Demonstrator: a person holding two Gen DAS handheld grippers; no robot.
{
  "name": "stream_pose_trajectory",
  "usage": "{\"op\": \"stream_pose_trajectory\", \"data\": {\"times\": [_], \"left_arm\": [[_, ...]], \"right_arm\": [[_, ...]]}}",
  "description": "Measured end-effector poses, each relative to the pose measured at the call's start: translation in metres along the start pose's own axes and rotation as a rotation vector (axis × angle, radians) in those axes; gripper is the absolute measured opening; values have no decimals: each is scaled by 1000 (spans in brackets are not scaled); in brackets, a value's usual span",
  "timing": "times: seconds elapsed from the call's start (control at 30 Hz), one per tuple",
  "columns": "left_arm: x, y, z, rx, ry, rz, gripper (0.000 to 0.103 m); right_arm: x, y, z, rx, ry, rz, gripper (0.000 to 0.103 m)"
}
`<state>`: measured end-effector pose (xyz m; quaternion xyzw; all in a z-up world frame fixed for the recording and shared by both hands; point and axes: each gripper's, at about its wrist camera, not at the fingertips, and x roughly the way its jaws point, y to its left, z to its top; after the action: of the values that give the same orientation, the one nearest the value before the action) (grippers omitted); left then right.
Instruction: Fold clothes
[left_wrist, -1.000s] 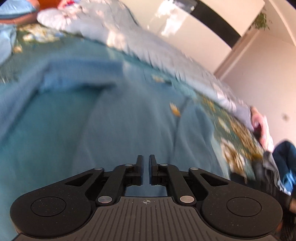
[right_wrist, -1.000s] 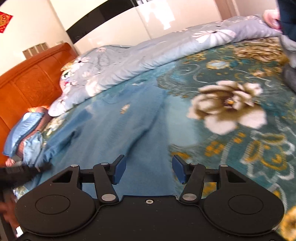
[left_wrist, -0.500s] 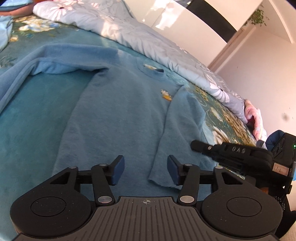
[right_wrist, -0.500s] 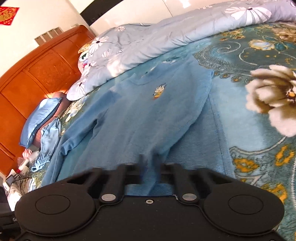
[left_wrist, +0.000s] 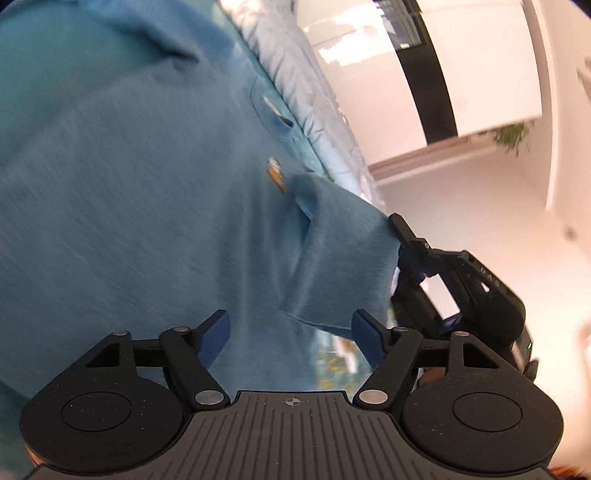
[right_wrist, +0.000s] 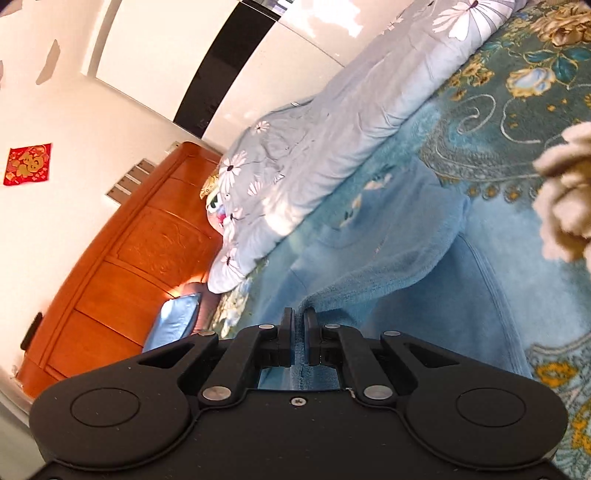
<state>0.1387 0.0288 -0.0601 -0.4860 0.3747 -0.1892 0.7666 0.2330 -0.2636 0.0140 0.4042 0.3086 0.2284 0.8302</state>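
Our right gripper (right_wrist: 299, 325) is clamped tight on a fold of the blue sweater (right_wrist: 369, 269), lifting its edge off the bed. From the left wrist view we see that same gripper (left_wrist: 400, 230) pinching the raised sleeve (left_wrist: 343, 254). Our left gripper (left_wrist: 291, 332) hangs with its jaws spread wide, holding nothing, just above the sweater's body (left_wrist: 147, 192). The sweater lies spread on a teal floral bedspread (right_wrist: 517, 110), beside a grey flowered quilt (right_wrist: 332, 147) and an orange wooden headboard (right_wrist: 129, 266).

Home bedroom, carved wooden headboard (right_wrist: 122, 266), floral quilt (right_wrist: 332, 147), patterned bedspread (right_wrist: 517, 110), red wall decoration (right_wrist: 27, 163)
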Motion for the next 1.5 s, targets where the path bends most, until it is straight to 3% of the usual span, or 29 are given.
{"op": "stream_pose_trajectory", "data": {"times": [0.3, 0.33, 0.4, 0.43, 0.47, 0.57, 0.67, 0.77, 0.83, 0.97, 1.13, 1.23, 1.5], "left_arm": [[34, 16, -10, -346, -47, -187, 70], [37, 16, -11, -363, -50, -200, 69], [42, 14, -11, -378, -62, -199, 53], [43, 12, -11, -366, -71, -179, 33], [43, 9, -11, -352, -80, -158, 22], [37, 3, -7, -283, -126, -93, 9], [24, -4, 7, -194, -180, -30, 6], [5, -18, 32, -29, -221, 68, 5], [-6, -28, 52, 77, -244, 135, 5], [-23, -50, 89, 264, -306, 231, 5], [-29, -69, 109, 359, -346, 258, 5], [-27, -73, 115, 399, -334, 266, 5], [3, -92, 161, 516, -266, 308, 5]], "right_arm": [[-4, -6, -1, 31, -12, -24, 7], [-4, -8, -1, 33, -11, -28, 7], [-5, -13, -2, 41, -14, -38, 7], [-5, -15, -2, 46, -16, -43, 7], [-6, -17, -2, 50, -18, -47, 7], [-5, -21, -2, 49, -13, -57, 7], [-4, -22, -5, 19, 9, -73, 10], [-4, -24, -9, -19, 28, -97, 15], [-3, -27, -12, -43, 39, -120, 23], [0, -39, -13, -22, 41, -135, 27], [19, -49, 4, -44, 15, -162, 41], [43, -46, 18, -137, 83, -267, 42], [81, -39, 48, -263, 95, -290, 45]]}}
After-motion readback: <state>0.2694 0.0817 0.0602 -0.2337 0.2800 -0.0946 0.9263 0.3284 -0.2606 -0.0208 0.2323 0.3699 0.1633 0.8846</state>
